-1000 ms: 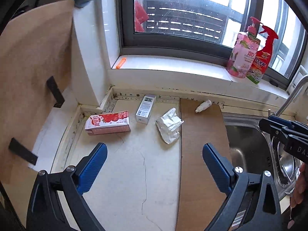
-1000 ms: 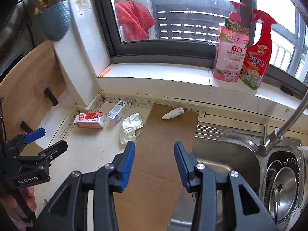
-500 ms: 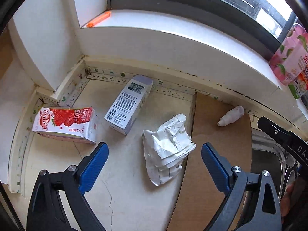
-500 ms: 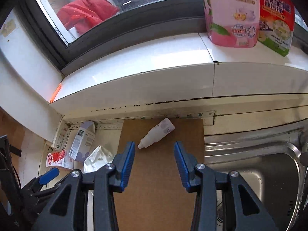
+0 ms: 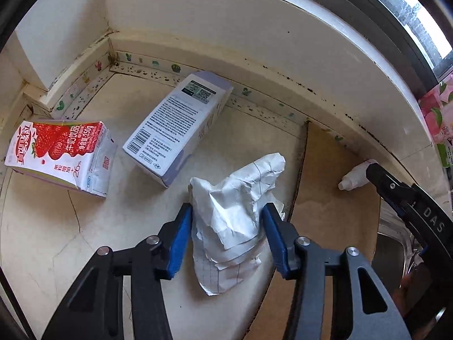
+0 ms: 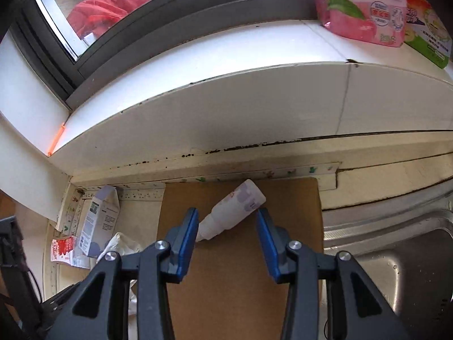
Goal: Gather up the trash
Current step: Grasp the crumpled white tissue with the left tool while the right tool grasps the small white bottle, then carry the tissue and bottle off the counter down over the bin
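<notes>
Jaws of the left gripper (image 5: 226, 215) are closing, with the crumpled paper (image 5: 235, 206) between the blue pads; both pads look to be at the paper's sides, though firm pressure cannot be confirmed. Paper lies on the pale, cracked surface (image 5: 56, 240), its right edge near the cardboard sheet (image 5: 325, 212).

Jaws of the right gripper (image 6: 226, 221) stand moderately open, straddling the small white bottle (image 6: 235, 209). Bottle lies on its side on the cardboard, cap end just beside the left pad, the wider end near the right pad; contact cannot be told. Not lifted.

Other trash, left wrist view: strawberry milk carton (image 5: 56, 155) on its side at the far left; white and lavender box (image 5: 178, 124) lying flat between carton and paper, its far end near the back wall.

Right wrist view: steel sink (image 6: 396, 255) right of the cardboard; pink refill pouch (image 6: 362, 8) on the windowsill (image 6: 226, 56).
</notes>
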`<action>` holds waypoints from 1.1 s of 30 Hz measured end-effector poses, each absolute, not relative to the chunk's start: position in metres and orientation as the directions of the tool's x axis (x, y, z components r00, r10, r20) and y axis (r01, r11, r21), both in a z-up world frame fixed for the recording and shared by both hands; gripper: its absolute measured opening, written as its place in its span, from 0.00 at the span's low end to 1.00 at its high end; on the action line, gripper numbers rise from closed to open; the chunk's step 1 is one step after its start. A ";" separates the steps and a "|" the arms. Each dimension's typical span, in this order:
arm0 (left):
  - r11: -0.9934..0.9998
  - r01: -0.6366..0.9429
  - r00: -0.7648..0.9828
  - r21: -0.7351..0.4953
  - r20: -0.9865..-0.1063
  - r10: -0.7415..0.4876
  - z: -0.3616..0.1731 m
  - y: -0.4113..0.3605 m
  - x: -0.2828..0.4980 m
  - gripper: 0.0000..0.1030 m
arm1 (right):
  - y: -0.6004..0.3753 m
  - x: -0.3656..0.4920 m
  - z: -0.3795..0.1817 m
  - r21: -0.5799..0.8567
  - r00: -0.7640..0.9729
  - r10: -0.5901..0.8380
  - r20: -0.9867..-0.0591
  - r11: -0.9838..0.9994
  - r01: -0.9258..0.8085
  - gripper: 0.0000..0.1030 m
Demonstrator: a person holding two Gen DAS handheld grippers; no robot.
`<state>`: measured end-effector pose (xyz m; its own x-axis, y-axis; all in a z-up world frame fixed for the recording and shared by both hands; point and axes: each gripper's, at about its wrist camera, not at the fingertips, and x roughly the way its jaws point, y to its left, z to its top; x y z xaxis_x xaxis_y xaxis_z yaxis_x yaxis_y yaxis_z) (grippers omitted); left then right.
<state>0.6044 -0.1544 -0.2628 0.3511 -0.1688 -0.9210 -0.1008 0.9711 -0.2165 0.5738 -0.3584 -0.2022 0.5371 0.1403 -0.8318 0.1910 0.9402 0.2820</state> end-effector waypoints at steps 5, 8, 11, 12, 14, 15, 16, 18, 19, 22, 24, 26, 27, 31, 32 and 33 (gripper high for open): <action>0.971 -0.121 0.389 -0.206 -0.910 -0.145 -0.251 -0.143 0.589 0.41 | -0.344 0.584 -0.209 0.218 0.532 0.083 -0.843 0.956 0.196 0.41; 0.965 -0.140 0.412 -0.223 -0.899 -0.148 -0.241 -0.133 0.580 0.41 | -0.338 0.588 -0.215 0.185 0.520 0.056 -0.852 0.962 0.199 0.41; 0.962 -0.148 0.439 -0.227 -0.887 -0.142 -0.225 -0.127 0.572 0.41 | -0.334 0.590 -0.222 0.169 0.513 0.042 -0.857 0.965 0.202 0.38; 0.963 -0.147 0.450 -0.227 -0.882 -0.139 -0.220 -0.125 0.568 0.41 | -0.333 0.590 -0.223 0.158 0.519 0.030 -0.855 0.966 0.203 0.34; 0.963 -0.145 0.464 -0.228 -0.875 -0.137 -0.208 -0.116 0.563 0.41 | -0.327 0.591 -0.223 0.149 0.524 0.026 -0.851 0.970 0.193 0.27; 0.963 -0.144 0.469 -0.228 -0.873 -0.137 -0.205 -0.113 0.562 0.41 | -0.326 0.591 -0.223 0.155 0.527 0.034 -0.849 0.970 0.188 0.27; 0.964 -0.142 0.473 -0.227 -0.871 -0.135 -0.201 -0.110 0.557 0.41 | -0.325 0.590 -0.223 0.163 0.530 0.043 -0.847 0.970 0.181 0.26; 0.966 -0.137 0.478 -0.219 -0.869 -0.129 -0.197 -0.108 0.554 0.41 | -0.324 0.588 -0.222 0.171 0.531 0.057 -0.845 0.971 0.167 0.26; 0.967 -0.135 0.479 -0.215 -0.869 -0.127 -0.195 -0.107 0.551 0.41 | -0.323 0.586 -0.222 0.175 0.531 0.066 -0.845 0.972 0.157 0.26; 0.969 -0.126 0.476 -0.212 -0.870 -0.129 -0.189 -0.104 0.543 0.41 | -0.321 0.575 -0.217 0.200 0.527 0.104 -0.843 0.971 0.127 0.25; 0.972 -0.114 0.473 -0.208 -0.871 -0.131 -0.187 -0.104 0.536 0.41 | -0.319 0.567 -0.214 0.217 0.523 0.131 -0.842 0.970 0.106 0.25; 0.974 -0.101 0.474 -0.203 -0.870 -0.133 -0.184 -0.104 0.529 0.41 | -0.317 0.555 -0.210 0.246 0.514 0.169 -0.841 0.965 0.086 0.25; 0.975 -0.092 0.475 -0.200 -0.870 -0.134 -0.180 -0.103 0.522 0.41 | -0.316 0.548 -0.207 0.264 0.508 0.192 -0.840 0.962 0.074 0.25; 0.976 -0.066 0.476 -0.205 -0.866 -0.150 -0.169 -0.101 0.498 0.41 | -0.312 0.515 -0.193 0.334 0.491 0.285 -0.823 0.942 0.012 0.25; 0.976 -0.061 0.477 -0.207 -0.865 -0.154 -0.166 -0.100 0.491 0.41 | -0.310 0.505 -0.191 0.341 0.489 0.299 -0.820 0.940 -0.002 0.25; 0.977 -0.056 0.478 -0.208 -0.864 -0.156 -0.165 -0.099 0.486 0.41 | -0.306 0.495 -0.187 0.348 0.486 0.312 -0.817 0.937 -0.017 0.25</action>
